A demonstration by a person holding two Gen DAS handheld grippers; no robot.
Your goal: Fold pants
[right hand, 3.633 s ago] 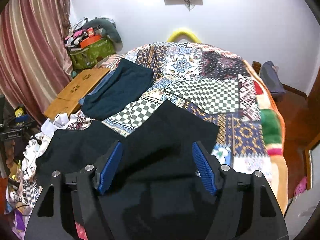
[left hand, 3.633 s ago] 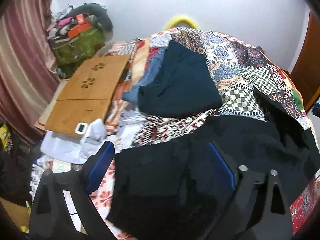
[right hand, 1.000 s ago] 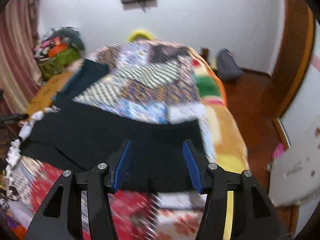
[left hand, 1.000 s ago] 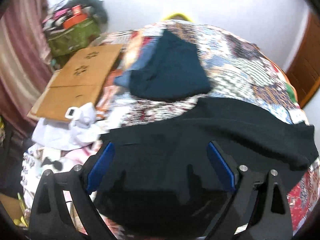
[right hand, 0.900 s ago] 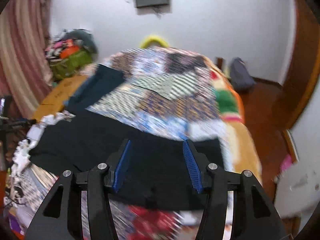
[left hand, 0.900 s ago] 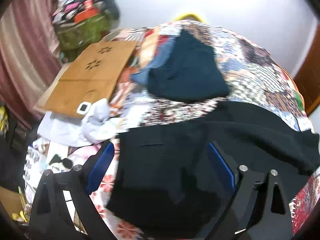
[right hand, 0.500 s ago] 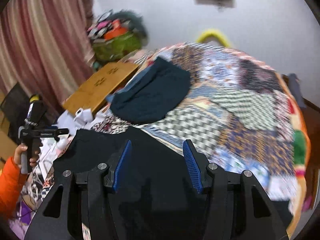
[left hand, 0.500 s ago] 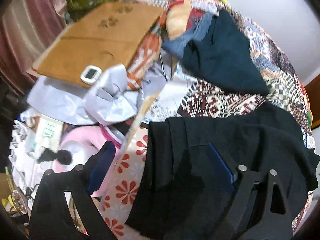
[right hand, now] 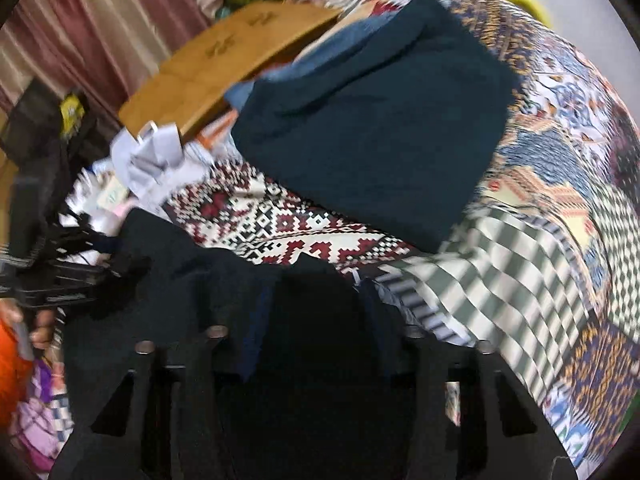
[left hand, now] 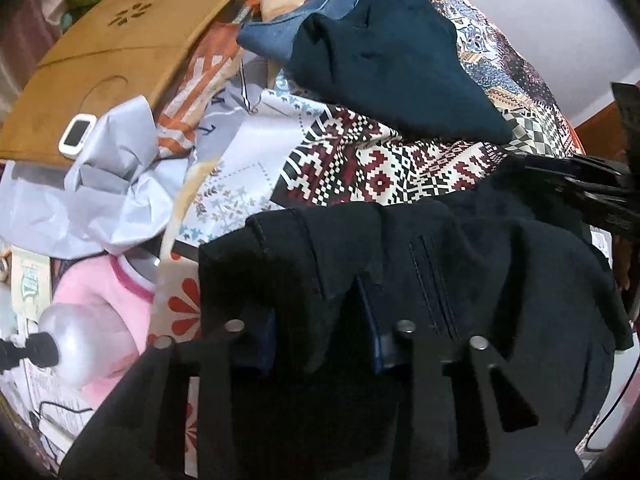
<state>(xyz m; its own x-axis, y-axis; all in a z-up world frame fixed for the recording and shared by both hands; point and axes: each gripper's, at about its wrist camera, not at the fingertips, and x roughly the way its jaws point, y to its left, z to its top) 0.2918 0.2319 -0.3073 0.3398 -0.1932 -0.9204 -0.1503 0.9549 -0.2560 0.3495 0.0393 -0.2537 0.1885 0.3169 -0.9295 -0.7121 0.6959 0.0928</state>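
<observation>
I see a bed point(right hand: 560, 208) under a patchwork quilt, striped curtains point(right hand: 100, 28) left, a pale wall point(left hand: 540, 8) behind.
</observation>
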